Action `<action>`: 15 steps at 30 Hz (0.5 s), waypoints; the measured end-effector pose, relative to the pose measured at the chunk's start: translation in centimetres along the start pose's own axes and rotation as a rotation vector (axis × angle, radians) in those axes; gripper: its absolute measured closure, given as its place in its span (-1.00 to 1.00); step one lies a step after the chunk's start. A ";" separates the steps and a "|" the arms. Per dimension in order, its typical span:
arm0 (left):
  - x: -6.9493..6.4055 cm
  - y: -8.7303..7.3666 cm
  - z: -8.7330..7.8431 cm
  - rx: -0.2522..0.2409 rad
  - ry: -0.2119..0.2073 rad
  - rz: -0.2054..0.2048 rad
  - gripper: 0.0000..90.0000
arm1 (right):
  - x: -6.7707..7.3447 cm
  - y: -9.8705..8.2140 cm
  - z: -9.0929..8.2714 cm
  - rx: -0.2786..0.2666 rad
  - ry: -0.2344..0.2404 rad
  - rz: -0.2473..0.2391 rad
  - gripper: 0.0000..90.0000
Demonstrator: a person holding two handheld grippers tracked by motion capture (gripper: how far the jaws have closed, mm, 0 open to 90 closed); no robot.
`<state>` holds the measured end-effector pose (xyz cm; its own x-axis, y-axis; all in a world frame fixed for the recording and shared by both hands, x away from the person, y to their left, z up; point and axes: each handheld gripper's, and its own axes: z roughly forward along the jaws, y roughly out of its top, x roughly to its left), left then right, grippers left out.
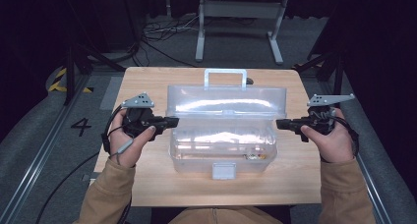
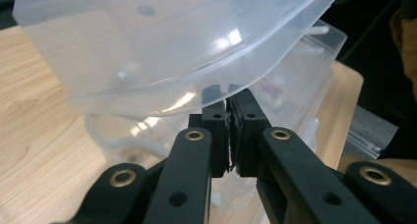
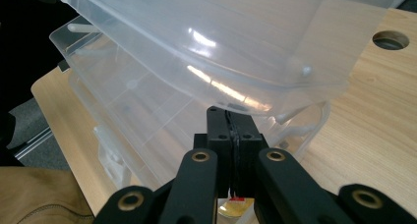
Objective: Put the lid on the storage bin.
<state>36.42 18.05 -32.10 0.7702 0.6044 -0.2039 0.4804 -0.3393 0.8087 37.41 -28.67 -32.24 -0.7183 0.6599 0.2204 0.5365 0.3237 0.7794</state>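
**Clear box, lid raised, a gripper at each end**

Left gripper [image 1: 173, 122]: held level at the left end of the clear plastic box [image 1: 221, 155], tips right at the lid [image 1: 226, 102] edge. In the left gripper view its fingers [image 2: 215, 117] are pressed together just under the lid rim; whether they pinch the rim or only touch it is hard to tell. Bare table [image 1: 147, 184] lies between the left hand [image 1: 129, 143] and the table's left edge.

The box sits mid-table, latch [image 1: 223, 170] toward the person, lid tilted open toward the far side, handle [image 1: 225, 78] uppermost. Small items show blurred inside.

Right gripper [image 1: 279, 123]: level at the box's right end, fingers [image 3: 219, 123] shut tight below the lid rim. Open table strip runs beside the right hand [image 1: 333, 140].
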 end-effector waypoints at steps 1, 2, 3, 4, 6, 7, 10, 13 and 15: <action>-0.1 0.0 0.0 0.011 0.000 -0.008 0.98 | 0.0 0.0 0.0 0.002 0.003 -0.001 0.99; -0.1 0.0 0.0 0.021 -0.002 -0.008 0.99 | 0.0 0.0 0.0 0.003 0.005 -0.001 0.99; -0.2 0.0 0.0 0.028 -0.006 -0.010 0.99 | 0.0 0.0 0.0 0.007 0.006 -0.001 0.99; -0.2 0.0 0.0 0.031 -0.015 -0.018 0.99 | 0.0 0.0 0.0 0.012 0.006 0.000 0.99; -0.2 0.0 0.0 0.039 -0.029 -0.028 0.99 | 0.0 0.0 0.0 0.022 0.007 -0.001 1.00; -0.2 0.0 0.0 0.043 -0.031 -0.035 0.99 | 0.0 0.0 0.0 0.029 0.009 -0.001 1.00; -0.3 0.0 0.0 0.066 -0.024 -0.046 0.99 | 0.0 0.0 0.1 0.045 0.010 0.000 0.99; -0.4 0.0 0.1 0.087 -0.008 -0.050 1.00 | 0.0 -0.1 0.1 0.059 0.008 -0.006 0.99; -0.3 -0.1 0.1 0.096 -0.013 -0.049 0.99 | 0.0 -0.1 0.1 0.072 0.002 -0.008 0.98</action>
<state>36.19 17.77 -32.15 0.7500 0.6124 -0.2498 0.5551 -0.3775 0.7412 37.39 -28.61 -32.35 -0.7235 0.6559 0.2152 0.5612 0.3773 0.7367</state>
